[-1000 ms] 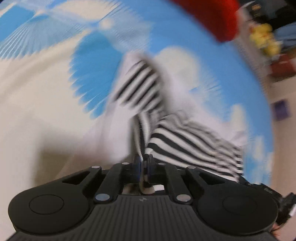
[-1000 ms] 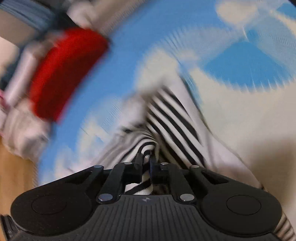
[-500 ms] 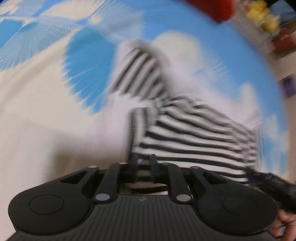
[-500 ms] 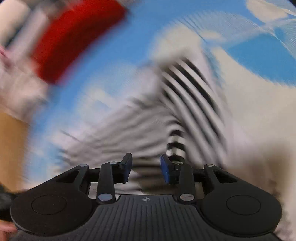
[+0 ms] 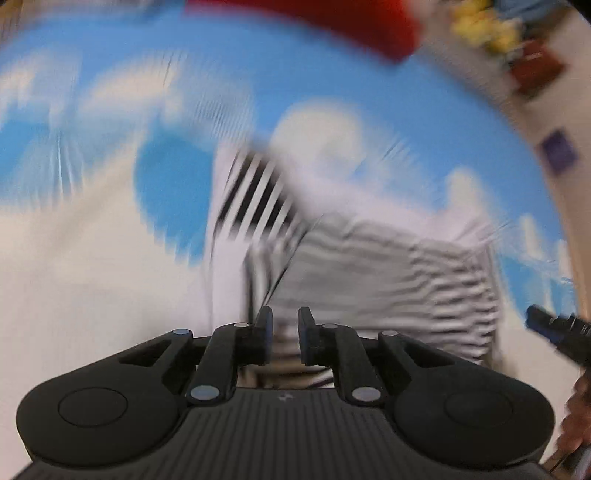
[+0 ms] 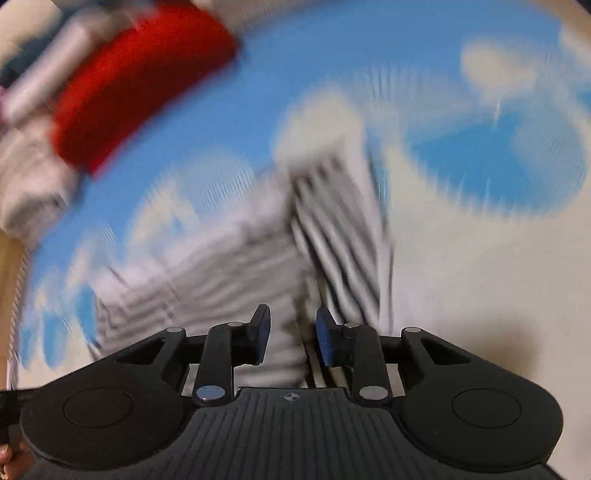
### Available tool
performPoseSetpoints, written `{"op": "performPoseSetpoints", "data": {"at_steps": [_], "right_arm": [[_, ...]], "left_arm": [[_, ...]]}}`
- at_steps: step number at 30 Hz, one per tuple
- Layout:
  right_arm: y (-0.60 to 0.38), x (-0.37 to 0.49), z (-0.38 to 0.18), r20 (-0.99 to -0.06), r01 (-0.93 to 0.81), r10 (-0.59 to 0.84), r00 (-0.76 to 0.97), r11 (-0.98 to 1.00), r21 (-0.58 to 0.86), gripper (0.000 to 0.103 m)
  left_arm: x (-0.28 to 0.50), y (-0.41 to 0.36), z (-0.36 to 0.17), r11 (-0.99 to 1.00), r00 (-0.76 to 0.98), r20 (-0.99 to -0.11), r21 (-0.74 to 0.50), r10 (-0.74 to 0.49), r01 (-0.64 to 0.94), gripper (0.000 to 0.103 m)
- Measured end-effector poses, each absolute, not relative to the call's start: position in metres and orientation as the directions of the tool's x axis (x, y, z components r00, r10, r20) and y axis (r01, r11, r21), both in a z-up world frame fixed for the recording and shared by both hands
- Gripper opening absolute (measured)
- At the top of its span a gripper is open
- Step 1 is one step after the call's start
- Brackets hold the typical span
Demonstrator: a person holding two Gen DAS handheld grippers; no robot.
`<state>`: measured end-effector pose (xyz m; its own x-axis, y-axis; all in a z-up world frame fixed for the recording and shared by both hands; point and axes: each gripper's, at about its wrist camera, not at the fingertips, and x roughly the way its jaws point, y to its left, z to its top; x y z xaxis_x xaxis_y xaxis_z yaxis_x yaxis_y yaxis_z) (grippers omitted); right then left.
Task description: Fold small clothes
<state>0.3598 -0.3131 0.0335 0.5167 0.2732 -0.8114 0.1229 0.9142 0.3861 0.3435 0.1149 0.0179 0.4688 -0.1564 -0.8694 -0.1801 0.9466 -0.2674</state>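
A small black-and-white striped garment [image 5: 388,273] lies folded over on a blue-and-white patterned cloth surface [image 5: 110,258]; it also shows in the right wrist view [image 6: 229,266]. One striped sleeve [image 5: 258,199] sticks out at the far side. My left gripper [image 5: 284,325] is open and empty at the garment's near edge. My right gripper [image 6: 291,325] is open and empty, also at the near edge. Both views are blurred by motion.
A red cushion-like object [image 5: 332,22] lies at the far edge of the cloth, also in the right wrist view [image 6: 140,85]. Yellow and dark items [image 5: 491,26] sit beyond the surface at the right. The right gripper's tip [image 5: 554,328] shows at the left view's right edge.
Both grippers were shut on the striped garment one second ago. They have opened and let it go, and the garment now lies spread on the cloth. Both grippers have pulled back a little.
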Motion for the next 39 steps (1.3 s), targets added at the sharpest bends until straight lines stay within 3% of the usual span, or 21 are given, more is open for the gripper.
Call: {"op": "performPoseSetpoints", "data": {"at_steps": [4, 9, 10, 11, 14, 17, 20, 25, 36, 38, 39], "right_arm": [[-0.342, 0.316, 0.112, -0.662, 0.094, 0.210, 0.719, 0.915, 0.392, 0.033], [-0.370, 0.228, 0.151, -0.599, 0.070, 0.243, 0.763, 0.891, 0.449, 0.041], [-0.373, 0.209, 0.152, -0.598, 0.067, 0.233, 0.767, 0.897, 0.436, 0.046], [-0.375, 0.191, 0.147, -0.600, 0.070, 0.218, 0.769, 0.905, 0.419, 0.051], [-0.382, 0.148, 0.118, -0.675, 0.135, 0.185, 0.714, 0.910, 0.392, 0.051], [-0.386, 0.113, 0.073, -0.764, 0.215, 0.167, 0.624, 0.903, 0.373, 0.051], [-0.388, 0.099, 0.036, -0.840, 0.285, 0.154, 0.520, 0.896, 0.341, 0.051], [-0.390, 0.095, 0.011, -0.870, 0.340, 0.172, 0.462, 0.872, 0.353, 0.052], [-0.371, 0.100, -0.014, -0.902, 0.351, 0.199, 0.384, 0.872, 0.342, 0.056], [-0.367, 0.101, -0.016, -0.909, 0.336, 0.188, 0.371, 0.886, 0.320, 0.057], [-0.365, 0.102, -0.018, -0.915, 0.332, 0.181, 0.361, 0.892, 0.308, 0.057]], "left_arm": [[0.292, 0.122, 0.084, 0.937, 0.612, -0.771, -0.321, -0.174, -0.137, 0.031], [0.200, 0.127, 0.118, 0.944, 0.673, -0.711, -0.326, -0.203, -0.060, 0.032], [0.177, 0.128, 0.115, 0.948, 0.680, -0.707, -0.314, -0.194, -0.056, 0.034], [0.158, 0.127, 0.109, 0.948, 0.682, -0.707, -0.311, -0.187, -0.063, 0.034], [0.114, 0.135, 0.072, 0.928, 0.639, -0.748, -0.344, -0.181, -0.140, 0.036], [0.081, 0.141, 0.017, 0.899, 0.580, -0.802, -0.349, -0.141, -0.265, 0.053], [0.072, 0.148, -0.025, 0.840, 0.456, -0.872, -0.375, -0.177, -0.391, 0.054], [0.074, 0.145, -0.040, 0.857, 0.421, -0.880, -0.379, -0.218, -0.349, 0.062], [0.076, 0.148, -0.062, 0.850, 0.364, -0.904, -0.365, -0.225, -0.381, 0.060], [0.076, 0.145, -0.064, 0.862, 0.358, -0.907, -0.353, -0.221, -0.363, 0.056], [0.076, 0.143, -0.065, 0.871, 0.356, -0.909, -0.345, -0.217, -0.350, 0.046]]}}
